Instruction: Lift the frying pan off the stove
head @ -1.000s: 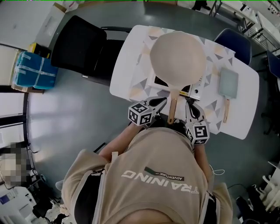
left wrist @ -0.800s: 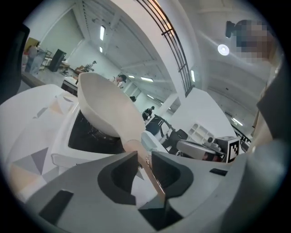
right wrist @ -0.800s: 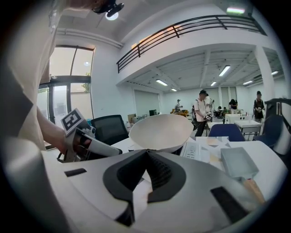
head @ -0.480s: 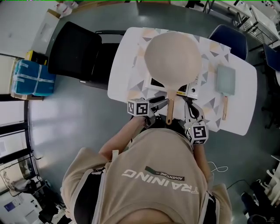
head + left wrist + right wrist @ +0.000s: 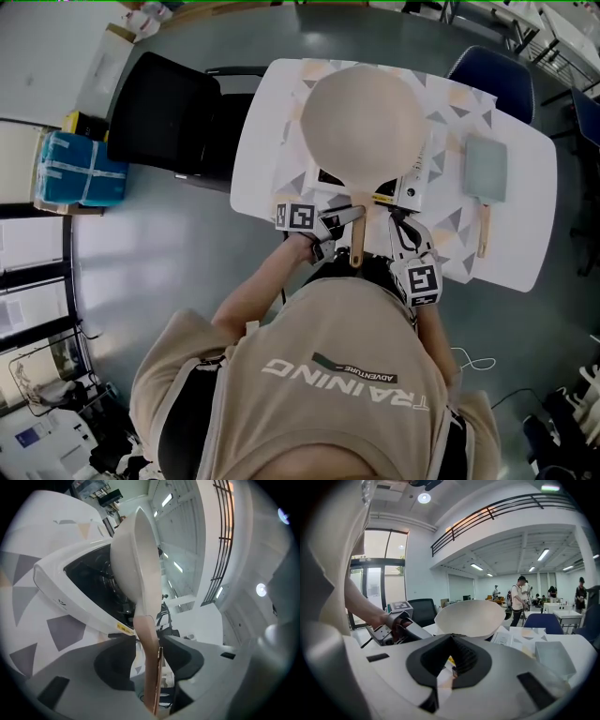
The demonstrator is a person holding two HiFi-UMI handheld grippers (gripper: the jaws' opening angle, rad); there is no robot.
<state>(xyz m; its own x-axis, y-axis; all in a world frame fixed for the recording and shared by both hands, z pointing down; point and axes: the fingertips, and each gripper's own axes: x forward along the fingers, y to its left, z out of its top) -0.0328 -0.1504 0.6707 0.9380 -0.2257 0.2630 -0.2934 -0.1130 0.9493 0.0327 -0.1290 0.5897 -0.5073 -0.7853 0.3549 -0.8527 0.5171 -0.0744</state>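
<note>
A cream frying pan [image 5: 364, 122] sits over a white stove [image 5: 410, 192] with a black top, on the white table [image 5: 258, 159]. Its wooden handle [image 5: 358, 234] points toward me. My left gripper [image 5: 350, 216] has reached the handle from the left. In the left gripper view [image 5: 150, 644] its jaws stand wide on either side of the handle [image 5: 151, 667], close to it, not pressing. The pan [image 5: 136, 559] rises ahead of them. My right gripper [image 5: 399, 220] hangs just right of the handle, shut and empty [image 5: 450, 665], with the pan [image 5: 471, 616] ahead of it.
A mint-green flat pan with a wooden handle [image 5: 487, 169] lies at the table's right. A black chair [image 5: 164, 103] stands left of the table, a blue chair [image 5: 492, 80] behind it. A blue box [image 5: 75, 169] sits on the floor. People [image 5: 520, 592] stand far off.
My left gripper has moved right to the pan's handle, and its jaws now straddle it. The right gripper has hardly moved.
</note>
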